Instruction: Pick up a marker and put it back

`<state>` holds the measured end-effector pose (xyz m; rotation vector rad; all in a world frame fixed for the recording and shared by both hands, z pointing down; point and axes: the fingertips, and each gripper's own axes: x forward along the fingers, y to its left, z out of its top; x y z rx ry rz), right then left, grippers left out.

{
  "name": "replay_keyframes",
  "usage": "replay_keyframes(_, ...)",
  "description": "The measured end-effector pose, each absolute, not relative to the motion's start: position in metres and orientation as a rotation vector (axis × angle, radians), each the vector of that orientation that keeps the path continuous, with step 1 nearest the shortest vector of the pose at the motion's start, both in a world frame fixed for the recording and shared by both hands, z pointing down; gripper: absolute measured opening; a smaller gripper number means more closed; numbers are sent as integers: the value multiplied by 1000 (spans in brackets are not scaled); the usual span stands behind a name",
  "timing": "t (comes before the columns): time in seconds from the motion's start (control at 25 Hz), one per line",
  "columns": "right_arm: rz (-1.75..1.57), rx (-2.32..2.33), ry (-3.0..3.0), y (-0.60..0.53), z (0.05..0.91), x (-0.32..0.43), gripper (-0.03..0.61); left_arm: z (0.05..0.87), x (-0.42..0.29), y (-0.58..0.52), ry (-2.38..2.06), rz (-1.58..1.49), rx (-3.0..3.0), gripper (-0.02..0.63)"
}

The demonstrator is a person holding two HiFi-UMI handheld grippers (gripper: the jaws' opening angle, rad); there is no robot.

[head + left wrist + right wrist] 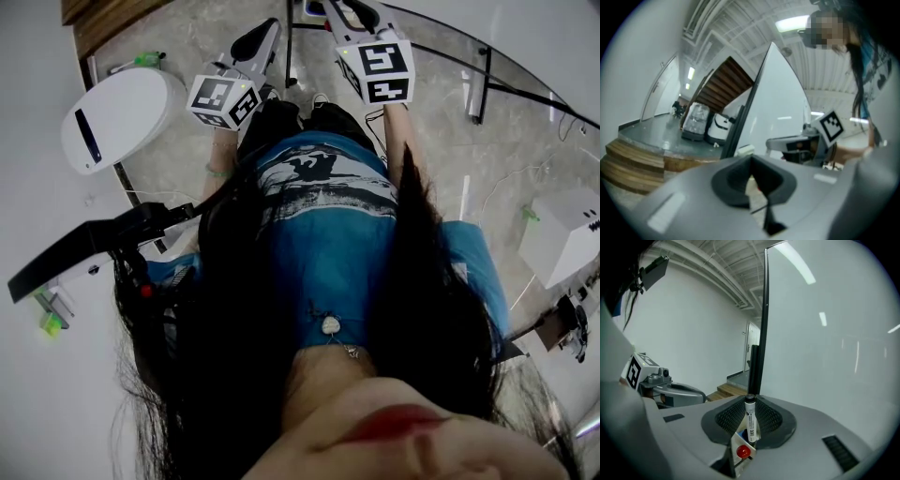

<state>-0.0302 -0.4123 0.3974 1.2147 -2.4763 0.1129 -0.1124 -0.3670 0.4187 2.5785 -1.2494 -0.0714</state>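
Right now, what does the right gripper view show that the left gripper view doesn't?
Only the right gripper view shows the marker, standing upright between the jaws of the right hand-held gripper, with a red cap just below it. Only the left gripper view shows the wooden steps, the person's long dark hair, and the left hand-held gripper holding nothing. Both show the white board with its black edge, and each shows the other gripper's cube.
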Motion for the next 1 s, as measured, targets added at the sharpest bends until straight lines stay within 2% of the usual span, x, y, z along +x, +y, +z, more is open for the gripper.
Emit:
replay_keyframes(0.48,228,1440,-2615,-396,347,5,69,417,-102,-364,-1193,-22,2640,3)
replay_keyframes(1.0,240,1484,-2624,-388,337,17,69,417,-95,-362,-1172,-8,2629,2)
